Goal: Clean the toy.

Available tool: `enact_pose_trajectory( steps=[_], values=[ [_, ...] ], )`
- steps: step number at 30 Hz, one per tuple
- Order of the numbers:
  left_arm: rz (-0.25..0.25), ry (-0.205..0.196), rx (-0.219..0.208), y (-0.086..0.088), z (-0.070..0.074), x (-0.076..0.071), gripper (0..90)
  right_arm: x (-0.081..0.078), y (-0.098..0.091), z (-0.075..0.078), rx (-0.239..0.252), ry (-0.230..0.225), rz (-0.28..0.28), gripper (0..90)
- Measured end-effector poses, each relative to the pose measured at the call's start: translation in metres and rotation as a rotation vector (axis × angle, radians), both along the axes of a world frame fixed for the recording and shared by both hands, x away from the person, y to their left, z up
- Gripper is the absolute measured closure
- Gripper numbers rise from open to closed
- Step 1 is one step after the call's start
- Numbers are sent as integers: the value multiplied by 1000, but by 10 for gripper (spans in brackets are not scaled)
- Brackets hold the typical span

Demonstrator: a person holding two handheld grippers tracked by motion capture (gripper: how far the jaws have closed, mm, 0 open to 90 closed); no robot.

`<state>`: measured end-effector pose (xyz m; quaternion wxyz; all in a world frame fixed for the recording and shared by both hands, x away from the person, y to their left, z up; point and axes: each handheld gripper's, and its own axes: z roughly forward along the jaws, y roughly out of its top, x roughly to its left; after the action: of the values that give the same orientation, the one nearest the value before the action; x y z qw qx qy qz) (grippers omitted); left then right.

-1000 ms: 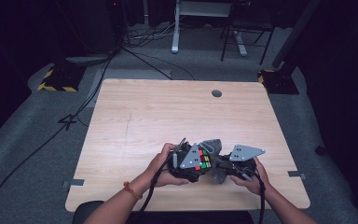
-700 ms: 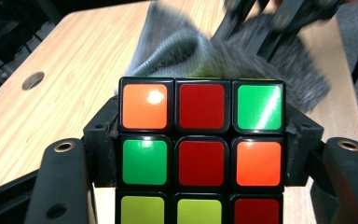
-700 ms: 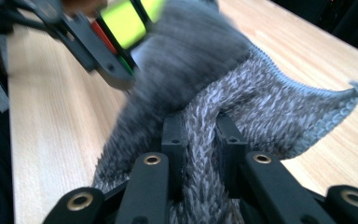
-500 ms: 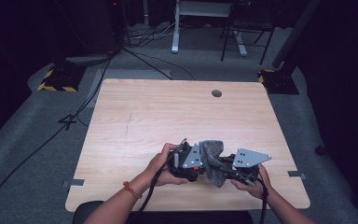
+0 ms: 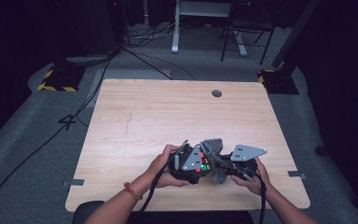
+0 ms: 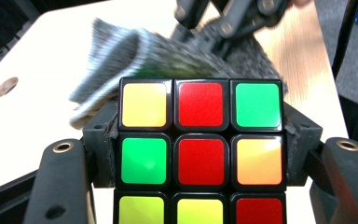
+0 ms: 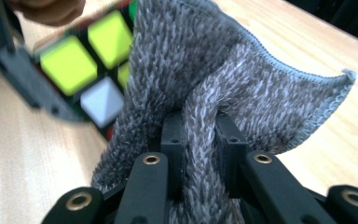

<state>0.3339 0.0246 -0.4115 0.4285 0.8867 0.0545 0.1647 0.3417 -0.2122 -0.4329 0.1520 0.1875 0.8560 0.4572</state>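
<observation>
A Rubik's cube [image 6: 200, 149] with red, yellow, green and orange stickers sits clamped between the jaws of my left gripper [image 6: 200, 154]. In the high view the cube [image 5: 203, 165] shows beside my left gripper [image 5: 186, 164] near the table's front edge. My right gripper [image 7: 200, 140] is shut on a fold of a grey fuzzy cloth [image 7: 214, 79], which drapes against the cube [image 7: 70, 63]. From above, the cloth [image 5: 214, 148] bunches between the two tools, with my right gripper [image 5: 235, 167] just right of it. In the left gripper view the cloth [image 6: 135, 51] lies over the cube's far side.
The wooden table [image 5: 168, 116] has a round cable hole [image 5: 216, 93] at the back. Cables, a yellow-black striped base [image 5: 56, 79] and desk legs stand on the dark floor beyond. A person's hands [image 5: 161, 168] hold both tools.
The right gripper and cloth have shifted slightly to the right along the cube. The left gripper and cube stayed in place.
</observation>
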Motion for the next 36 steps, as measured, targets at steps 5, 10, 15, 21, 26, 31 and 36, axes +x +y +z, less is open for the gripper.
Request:
enact_pose_trajectory(
  steps=[5, 10, 15, 21, 26, 31, 36],
  values=[
    [-2, 0, -53, 8, 5, 2, 330, -3, 3, -2, 27, 25, 43, 775],
    [-18, 26, -62, 11, 4, 5, 328, -3, 1, 1, 69, 47, 43, 777],
    [-20, 34, -55, 12, 1, 7, 326, -4, -3, 4, 101, 43, 43, 780],
    [-10, 46, -23, 10, -3, 10, 325, -6, -4, 7, 104, 24, 37, 781],
    [1, 38, 56, 1, -13, 10, 326, -7, -5, 10, 142, 10, 51, 778],
    [12, 28, 44, 0, -13, 10, 329, -6, -4, 7, 115, -8, 34, 775],
    [-4, 18, -14, 3, -5, 7, 330, -1, -3, 4, 82, 10, 7, 774]
  ],
)
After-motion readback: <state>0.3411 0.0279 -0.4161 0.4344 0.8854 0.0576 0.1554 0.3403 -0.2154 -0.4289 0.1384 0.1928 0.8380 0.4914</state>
